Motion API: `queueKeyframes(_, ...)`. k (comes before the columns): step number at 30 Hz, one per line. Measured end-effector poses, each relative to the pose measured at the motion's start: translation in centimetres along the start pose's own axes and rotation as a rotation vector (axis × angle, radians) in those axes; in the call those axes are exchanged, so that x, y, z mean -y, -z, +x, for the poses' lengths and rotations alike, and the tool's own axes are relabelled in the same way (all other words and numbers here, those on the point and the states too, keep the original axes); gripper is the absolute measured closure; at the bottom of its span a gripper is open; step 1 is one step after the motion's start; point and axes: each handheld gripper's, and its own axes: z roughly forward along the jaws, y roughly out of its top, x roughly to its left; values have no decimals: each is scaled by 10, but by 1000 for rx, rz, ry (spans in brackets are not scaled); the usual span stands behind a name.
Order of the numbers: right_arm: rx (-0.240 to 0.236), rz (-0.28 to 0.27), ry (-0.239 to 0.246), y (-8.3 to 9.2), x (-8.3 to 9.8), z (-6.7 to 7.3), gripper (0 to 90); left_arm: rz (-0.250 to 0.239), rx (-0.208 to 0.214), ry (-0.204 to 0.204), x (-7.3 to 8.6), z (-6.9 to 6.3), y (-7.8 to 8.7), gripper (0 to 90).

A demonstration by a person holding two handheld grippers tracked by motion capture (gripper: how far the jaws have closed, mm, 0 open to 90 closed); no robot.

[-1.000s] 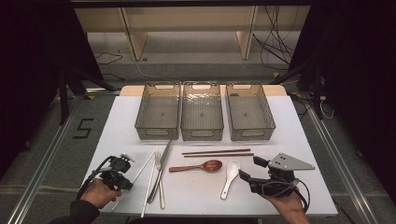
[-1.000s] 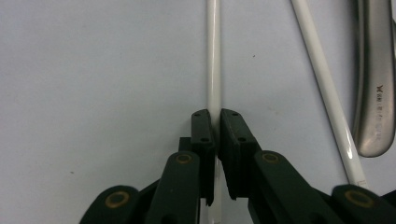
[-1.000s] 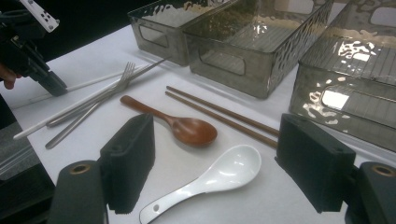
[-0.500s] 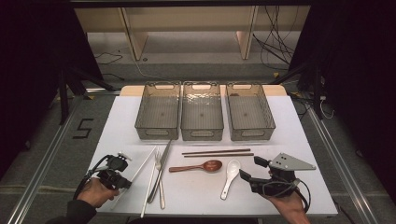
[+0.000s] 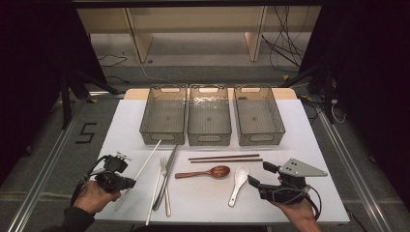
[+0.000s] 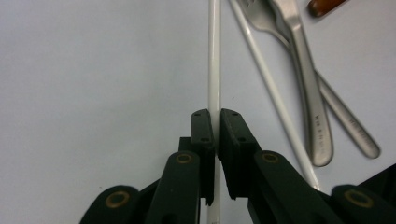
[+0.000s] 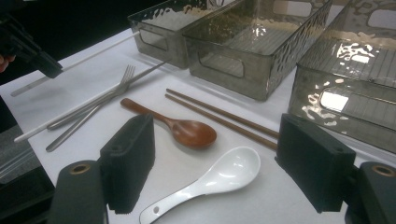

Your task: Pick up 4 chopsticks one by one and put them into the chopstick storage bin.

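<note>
Left gripper view shows the white chopstick [image 6: 214, 56] clamped between the left tongs [image 6: 214, 122], raised near the fork [image 5: 163, 169], its far end toward the left bin [image 5: 164, 116]. The right tongs [image 5: 264, 175] stand apart beside the white spoon [image 5: 238, 181] on the worktop [image 5: 309, 145].

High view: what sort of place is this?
Probably a recording lab, not a kitchen: white-topped table on a railed floor, loose black cables behind, three empty smoky clear plastic bins.
</note>
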Motion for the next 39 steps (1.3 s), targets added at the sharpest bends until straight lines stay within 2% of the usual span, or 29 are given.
queueKeyframes(6,2,-7,-3,0,0,0,289,-91,34,3,-11,1,13,838)
queueKeyframes(8,3,-9,-5,0,0,0,289,-96,48,-4,-16,2,14,838)
queueKeyframes(13,0,-12,-5,1,0,0,289,-124,39,-19,-30,1,17,838)
queueKeyframes(15,1,-15,-5,1,0,-1,289,-140,48,-22,-37,0,20,838)
queueKeyframes(18,2,-15,-10,1,0,-1,288,-164,40,-48,-48,-3,25,837)
queueKeyframes(21,0,-12,-17,1,0,-1,288,-183,39,-56,-62,-4,28,837)
queueKeyframes(30,-2,-20,-19,2,0,-2,289,-268,43,-28,-99,5,30,837)
queueKeyframes(39,-6,-19,-30,2,1,-3,289,-312,24,3,-132,17,27,837)
